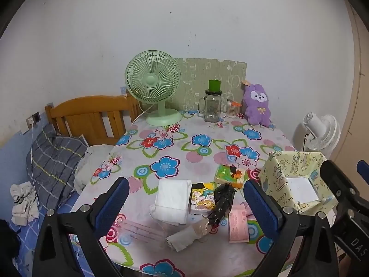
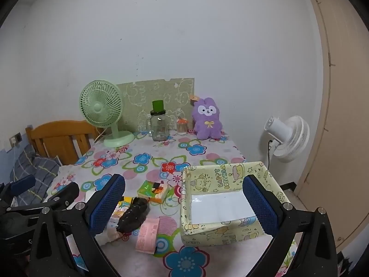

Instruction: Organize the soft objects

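On the flowered tablecloth (image 1: pixel 203 124) near the front lie a white folded cloth (image 1: pixel 171 198), a cartoon tissue pack (image 1: pixel 203 199), a black bundle (image 1: pixel 222 200), a green-orange tissue pack (image 1: pixel 229 173) and a beige rolled cloth (image 1: pixel 186 235). My left gripper (image 1: pixel 188 205) hovers open above them, holding nothing. A yellow paper-covered box (image 2: pixel 221 177) with a bare white bottom stands at the front right. My right gripper (image 2: pixel 183 205) is open over it, with nothing between its fingers. A purple plush rabbit (image 2: pixel 207 120) sits upright at the table's far edge against the wall.
A green desk fan (image 1: pixel 153 87), a glass jar with a green lid (image 1: pixel 212 106) and a small swab pot (image 1: pixel 231 110) stand at the back. A pink slip and comb (image 2: pixel 150 233) lie near the box. A bed with a wooden headboard (image 1: pixel 90 115) is left, a white fan (image 2: pixel 288 138) right.
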### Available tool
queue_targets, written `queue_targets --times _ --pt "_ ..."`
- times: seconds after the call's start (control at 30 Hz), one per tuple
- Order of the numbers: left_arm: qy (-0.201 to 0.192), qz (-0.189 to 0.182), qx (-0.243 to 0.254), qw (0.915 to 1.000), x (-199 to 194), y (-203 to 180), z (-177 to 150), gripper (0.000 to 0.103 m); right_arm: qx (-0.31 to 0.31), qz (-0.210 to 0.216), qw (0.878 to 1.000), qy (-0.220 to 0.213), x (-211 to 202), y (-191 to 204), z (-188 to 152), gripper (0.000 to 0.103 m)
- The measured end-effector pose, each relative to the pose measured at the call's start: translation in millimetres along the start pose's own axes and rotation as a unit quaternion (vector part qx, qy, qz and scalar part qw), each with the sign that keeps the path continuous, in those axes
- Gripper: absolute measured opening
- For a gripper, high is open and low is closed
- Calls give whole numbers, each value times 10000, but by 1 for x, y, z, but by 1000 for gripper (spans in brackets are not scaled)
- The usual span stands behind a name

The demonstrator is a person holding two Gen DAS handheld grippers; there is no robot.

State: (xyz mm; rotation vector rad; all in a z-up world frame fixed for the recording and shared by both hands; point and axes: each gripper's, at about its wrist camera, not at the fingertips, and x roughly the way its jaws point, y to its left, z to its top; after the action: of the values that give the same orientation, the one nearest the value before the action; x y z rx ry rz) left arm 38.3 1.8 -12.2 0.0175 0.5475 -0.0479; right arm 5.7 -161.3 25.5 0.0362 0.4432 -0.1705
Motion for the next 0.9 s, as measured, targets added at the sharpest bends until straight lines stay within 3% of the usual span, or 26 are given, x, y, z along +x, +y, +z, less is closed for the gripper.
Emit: queue_targets --times 0.1,0.57,0.9 --pt "-211 58 38 9998 -1 1 -3 100 -6 -2 10000 50 2 0 -1 103" --pt "-198 -397 157 9989 5 -1 -12 98 101 -132 9998 75 5 -2 -6 103" --pt "-180 -297 231 9991 3 -6 -13 98 -22 -72 9999 81 6 9 -7 103"
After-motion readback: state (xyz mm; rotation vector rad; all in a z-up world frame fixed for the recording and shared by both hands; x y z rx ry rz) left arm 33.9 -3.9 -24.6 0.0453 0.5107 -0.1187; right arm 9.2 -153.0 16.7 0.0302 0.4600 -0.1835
